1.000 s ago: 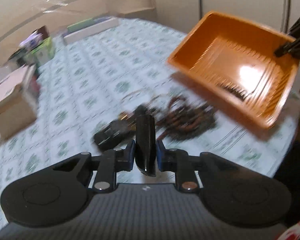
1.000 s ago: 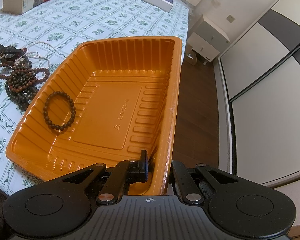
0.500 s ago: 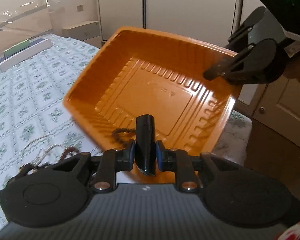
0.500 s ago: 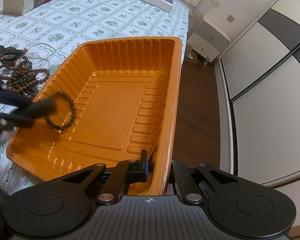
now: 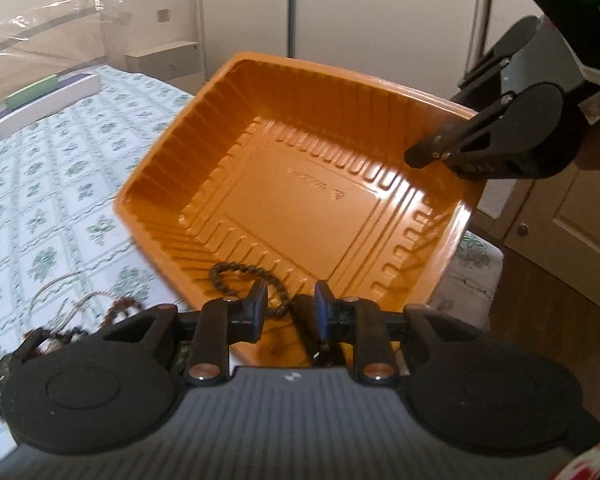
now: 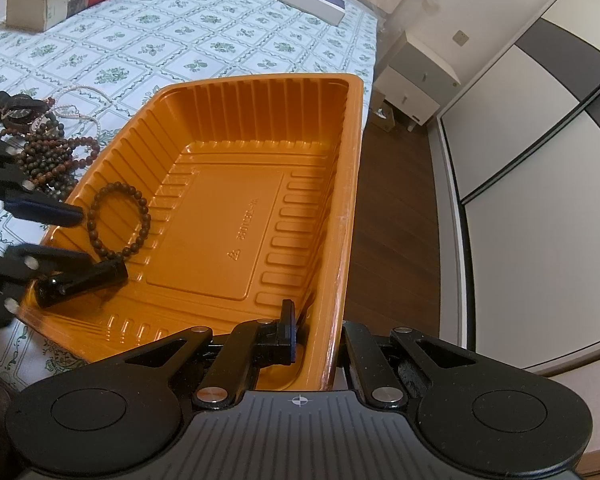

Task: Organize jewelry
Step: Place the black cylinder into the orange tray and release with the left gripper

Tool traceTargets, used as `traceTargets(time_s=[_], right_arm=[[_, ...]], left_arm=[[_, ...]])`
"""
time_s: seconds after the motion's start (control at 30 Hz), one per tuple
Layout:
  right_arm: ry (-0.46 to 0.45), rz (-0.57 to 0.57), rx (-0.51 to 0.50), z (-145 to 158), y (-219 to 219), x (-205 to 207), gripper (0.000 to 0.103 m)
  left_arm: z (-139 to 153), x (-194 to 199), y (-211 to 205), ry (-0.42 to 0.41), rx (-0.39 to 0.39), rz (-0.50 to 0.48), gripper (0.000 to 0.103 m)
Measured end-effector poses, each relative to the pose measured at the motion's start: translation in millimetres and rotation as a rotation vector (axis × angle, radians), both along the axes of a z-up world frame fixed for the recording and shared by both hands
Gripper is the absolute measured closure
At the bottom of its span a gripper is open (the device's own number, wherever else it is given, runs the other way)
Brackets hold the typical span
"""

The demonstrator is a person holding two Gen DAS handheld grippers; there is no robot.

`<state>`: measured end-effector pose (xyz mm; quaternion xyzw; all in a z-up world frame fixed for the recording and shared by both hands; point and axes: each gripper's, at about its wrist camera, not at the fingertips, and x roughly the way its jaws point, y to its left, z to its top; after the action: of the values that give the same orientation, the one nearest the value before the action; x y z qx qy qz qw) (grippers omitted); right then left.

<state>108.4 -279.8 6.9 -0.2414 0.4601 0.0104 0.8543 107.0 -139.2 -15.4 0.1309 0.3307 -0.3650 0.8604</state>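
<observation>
Above floral cloth (image 6: 204, 46), right claw (image 6: 314, 344) clamps orange tray (image 6: 236, 216) holding bead bracelet (image 6: 118, 220); left claw (image 5: 288, 306) opening, empty

Left tongs (image 5: 287, 307) angled down, jaws opening (nothing pressed between), right tongs (image 6: 316, 336) clamped shut

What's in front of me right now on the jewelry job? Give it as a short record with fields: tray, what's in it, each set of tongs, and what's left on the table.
tray: orange tray, tilted, partly past the table edge
left tongs: over the tray's near end, jaws opening, nothing pressed between them
right tongs: shut on the tray's wall
in tray: beaded bracelet; glossy black piece beside it
on tablecloth: bead strands in a pile beside the tray
</observation>
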Motion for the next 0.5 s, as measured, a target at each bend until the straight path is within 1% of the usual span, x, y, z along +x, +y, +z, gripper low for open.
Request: traceTargets(time_s=[0.17,0.4,0.5], right_arm=[[-0.001,0.002,0.0,0.3,-0.4,-0.7,0.098],[-0.002,0.003,-0.001,0.2,0.5,-0.7,0.098],[-0.002,0.002,-0.002,0.0,0.3,-0.8,0.098]], left_arm=[[-0.6,-8.8,31.1,-0.017,0.003,0.08,0.079],[-9.7,-15.6,89.0,-0.025,0.041,0.255,0.078],[-15.8,-15.4,108.3,-0.012,0.057,0.308,0.078]])
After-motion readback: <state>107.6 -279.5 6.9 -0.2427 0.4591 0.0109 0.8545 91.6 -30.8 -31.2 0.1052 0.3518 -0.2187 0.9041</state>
